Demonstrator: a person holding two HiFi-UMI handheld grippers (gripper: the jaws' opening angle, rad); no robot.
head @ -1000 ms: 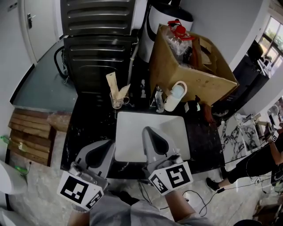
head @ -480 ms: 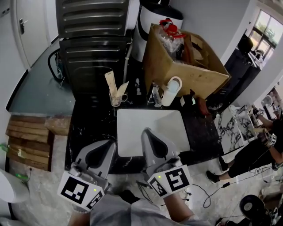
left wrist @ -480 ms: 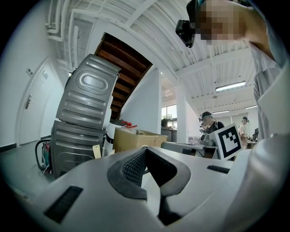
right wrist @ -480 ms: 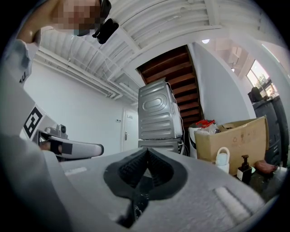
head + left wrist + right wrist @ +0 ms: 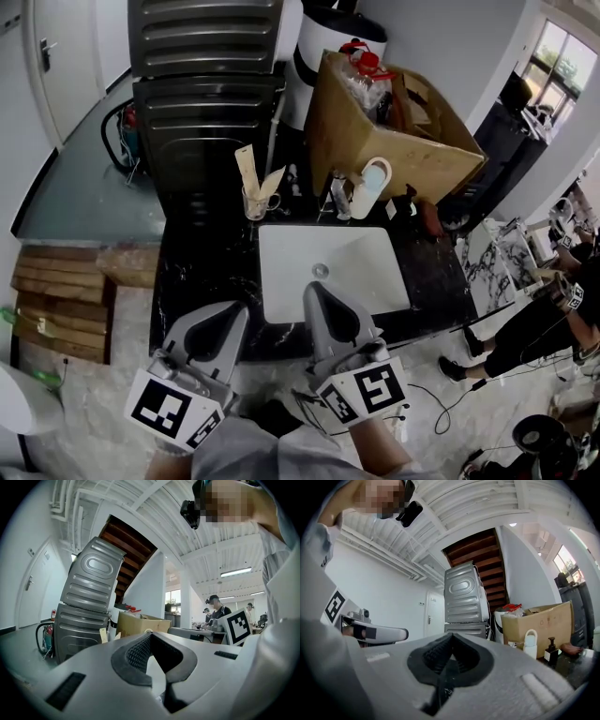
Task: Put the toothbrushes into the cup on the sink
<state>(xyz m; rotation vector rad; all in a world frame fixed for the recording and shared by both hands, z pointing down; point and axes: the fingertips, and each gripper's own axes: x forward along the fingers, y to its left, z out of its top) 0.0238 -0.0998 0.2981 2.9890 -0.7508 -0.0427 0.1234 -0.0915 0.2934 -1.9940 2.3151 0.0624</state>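
Observation:
A glass cup (image 5: 255,203) stands on the black counter behind the left corner of the white sink (image 5: 375,267). Two tan toothbrush packs (image 5: 248,172) stick up out of it; their tops (image 5: 103,635) also show in the left gripper view. My left gripper (image 5: 228,317) hovers in front of the counter's near edge, jaws together with nothing in them. My right gripper (image 5: 315,292) reaches over the sink's front rim, also shut and empty. Both grippers are well short of the cup. In the gripper views, the left gripper (image 5: 151,635) and right gripper (image 5: 450,637) show pads pressed together.
A big cardboard box (image 5: 394,131) full of clutter sits behind the sink, with a white jug (image 5: 368,199) and a pump bottle (image 5: 339,197) in front of it. Stacked grey machines (image 5: 211,84) stand at the back. A wooden pallet (image 5: 61,291) lies left; a person (image 5: 553,328) stands right.
Both grippers have drawn back toward me and sit lower in the view; the sink's drain now shows. Their jaws stayed shut and empty.

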